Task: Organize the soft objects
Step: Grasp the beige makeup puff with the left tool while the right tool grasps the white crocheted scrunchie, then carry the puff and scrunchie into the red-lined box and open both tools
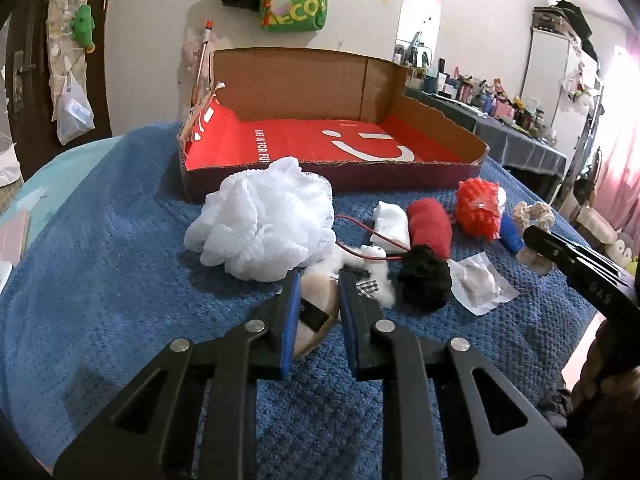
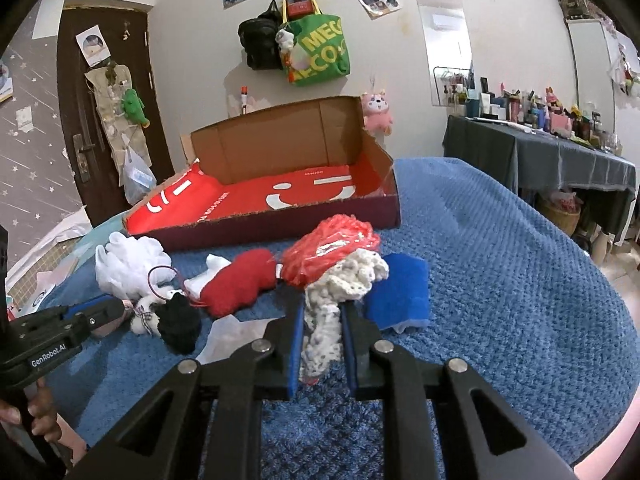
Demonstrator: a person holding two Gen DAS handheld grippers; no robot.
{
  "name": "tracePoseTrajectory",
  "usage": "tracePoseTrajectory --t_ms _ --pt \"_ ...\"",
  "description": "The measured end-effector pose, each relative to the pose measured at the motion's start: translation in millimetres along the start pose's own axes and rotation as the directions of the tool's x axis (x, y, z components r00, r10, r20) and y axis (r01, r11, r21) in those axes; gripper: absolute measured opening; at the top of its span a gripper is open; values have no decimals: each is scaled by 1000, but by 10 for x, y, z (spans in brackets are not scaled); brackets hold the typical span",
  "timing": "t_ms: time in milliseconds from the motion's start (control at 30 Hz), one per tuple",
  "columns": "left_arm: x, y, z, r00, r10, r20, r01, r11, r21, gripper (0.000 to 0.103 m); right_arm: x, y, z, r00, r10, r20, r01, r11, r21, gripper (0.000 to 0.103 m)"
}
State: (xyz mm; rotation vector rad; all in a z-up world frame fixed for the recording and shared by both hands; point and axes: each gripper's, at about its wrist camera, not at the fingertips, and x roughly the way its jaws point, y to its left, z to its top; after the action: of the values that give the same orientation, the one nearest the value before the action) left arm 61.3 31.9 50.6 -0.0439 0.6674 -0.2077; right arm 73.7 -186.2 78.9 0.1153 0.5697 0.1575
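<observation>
Left gripper [image 1: 319, 280] clamped on beige plush [image 1: 316, 300] (rounded), right gripper [image 2: 320, 308] pinching cream crochet scrunchie [image 2: 344, 276] — nubbly

Both wrist views face the cardboard box [image 1: 304, 80] closely (shared).

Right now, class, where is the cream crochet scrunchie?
In the right wrist view the cream crochet scrunchie is clamped in the right gripper, between the red mesh pouf and blue sponge.
</observation>
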Motion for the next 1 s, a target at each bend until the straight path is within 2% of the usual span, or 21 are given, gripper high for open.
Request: tracePoseTrajectory --t_ms 267,367,433,467,500,600,633,767,833,1000 --pt "25 -12 -93 1000 -11 -14 11 1000 -12 20 -30 -8 -17 1000 18 2 -18 1000 3 19" --pt "15 -34 -165 1000 -4 -9 4 1000 -11 24 -34 -24 -71 999 31 -15 -31 1000 4 19" --pt "0 -58 -209 1000 8 0 -8 1000 -11 43 -17 -34 -117 999 40 -29 -40 999 8 22" --pt "-15 -61 -226 1000 9 7 -9 1000 -10 72 -12 -44 -147 998 49 -37 -49 999 15 23" --pt "-56 -66 -251 999 12 33 -11 1000 -13 81 -7 -46 -168 998 52 -42 -51 999 15 26" --pt "-112 -115 -281 997 32 67 -33 999 16 81 -7 -58 -245 998 44 -45 -44 999 10 57" --pt "-97 -119 -286 998 35 59 -36 999 20 81 -21 -65 -263 998 44 -39 -44 999 11 60" --pt "-22 -54 -290 999 36 25 -36 999 -10 81 -16 -75 -289 999 21 -36 -21 1000 -1 61" --pt "39 -5 -281 999 46 -3 -46 999 -29 81 0 -95 -296 999 8 -41 -8 1000 3 67" --pt "136 84 -236 998 36 -43 -38 998 -46 81 58 -124 -302 997 -55 -51 54 998 -22 67"
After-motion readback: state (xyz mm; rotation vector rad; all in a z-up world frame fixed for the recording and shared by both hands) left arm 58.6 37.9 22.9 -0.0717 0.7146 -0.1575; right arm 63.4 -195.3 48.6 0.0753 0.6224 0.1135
